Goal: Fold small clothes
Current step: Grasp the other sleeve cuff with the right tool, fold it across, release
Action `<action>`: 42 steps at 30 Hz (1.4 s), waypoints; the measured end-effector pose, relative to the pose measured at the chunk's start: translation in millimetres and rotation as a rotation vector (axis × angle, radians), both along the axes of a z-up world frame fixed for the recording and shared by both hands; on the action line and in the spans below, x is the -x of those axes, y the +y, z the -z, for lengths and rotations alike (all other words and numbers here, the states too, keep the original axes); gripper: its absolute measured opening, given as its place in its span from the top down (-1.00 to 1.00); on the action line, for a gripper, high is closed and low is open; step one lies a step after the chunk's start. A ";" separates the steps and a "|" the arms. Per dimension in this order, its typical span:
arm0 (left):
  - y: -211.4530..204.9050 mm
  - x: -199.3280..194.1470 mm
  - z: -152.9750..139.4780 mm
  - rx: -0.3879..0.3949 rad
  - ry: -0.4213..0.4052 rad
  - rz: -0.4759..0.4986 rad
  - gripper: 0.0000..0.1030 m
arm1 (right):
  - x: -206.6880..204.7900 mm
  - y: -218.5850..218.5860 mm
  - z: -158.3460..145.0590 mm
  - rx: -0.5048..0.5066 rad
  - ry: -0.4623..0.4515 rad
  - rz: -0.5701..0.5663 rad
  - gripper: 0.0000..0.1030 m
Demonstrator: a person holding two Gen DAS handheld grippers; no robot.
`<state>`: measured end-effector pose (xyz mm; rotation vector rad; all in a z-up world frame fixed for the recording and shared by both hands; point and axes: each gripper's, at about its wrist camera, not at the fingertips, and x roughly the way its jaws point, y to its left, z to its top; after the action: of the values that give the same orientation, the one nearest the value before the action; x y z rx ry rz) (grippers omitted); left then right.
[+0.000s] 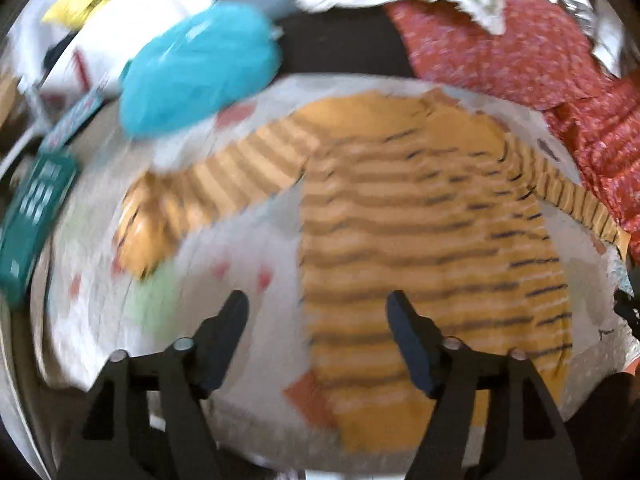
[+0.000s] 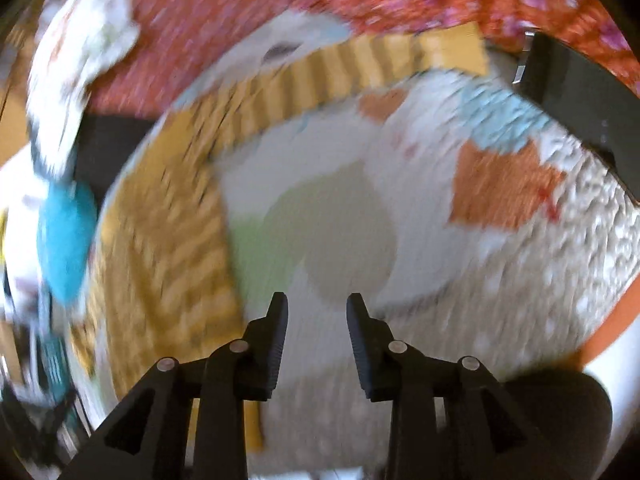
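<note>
Left wrist view shows the striped orange shirt (image 1: 420,216) spread flat on the patterned quilt (image 1: 224,264), sleeves out. Left gripper (image 1: 316,308) hovers wide over its hem; right gripper (image 2: 316,308), half-open and empty, hovers beside the shirt's edge. Folding looks unstarted; next, pinch a sleeve.

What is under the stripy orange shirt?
The stripy orange shirt lies spread flat on a white quilt with colored patches. The quilt shows all around it; whatever is directly beneath the shirt is covered.
</note>
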<state>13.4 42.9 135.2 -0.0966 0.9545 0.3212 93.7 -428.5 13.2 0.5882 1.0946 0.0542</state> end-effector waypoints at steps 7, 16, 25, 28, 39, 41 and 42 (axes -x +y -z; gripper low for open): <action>-3.0 -85.7 25.8 -0.015 0.018 0.034 -0.49 | -64.3 -64.0 19.3 -0.083 0.007 0.257 0.36; -0.7 -108.3 97.5 0.057 0.135 0.019 -0.49 | -130.6 -113.6 40.4 -0.167 -0.024 0.503 0.04; 7.6 -113.6 81.3 0.067 0.070 -0.013 -0.49 | -184.9 -88.6 6.3 0.177 -0.040 0.379 0.89; 27.3 -107.8 75.4 0.100 0.060 -0.067 -0.49 | -194.6 -49.7 -33.0 0.330 -0.119 0.258 0.89; 141.5 -68.5 50.7 0.175 -0.016 -0.356 -0.49 | -229.9 237.9 -85.8 0.313 -0.263 -0.332 0.89; 159.7 -63.4 49.6 0.220 -0.025 -0.400 -0.49 | -227.1 296.0 -72.8 0.318 -0.254 -0.423 0.89; 169.4 -60.7 49.3 0.250 -0.032 -0.425 -0.49 | -225.8 323.4 -65.7 0.323 -0.248 -0.465 0.89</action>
<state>74.1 212.2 85.9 -0.5361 0.9355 0.5880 319.5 -105.1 78.9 0.0274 0.9525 0.3388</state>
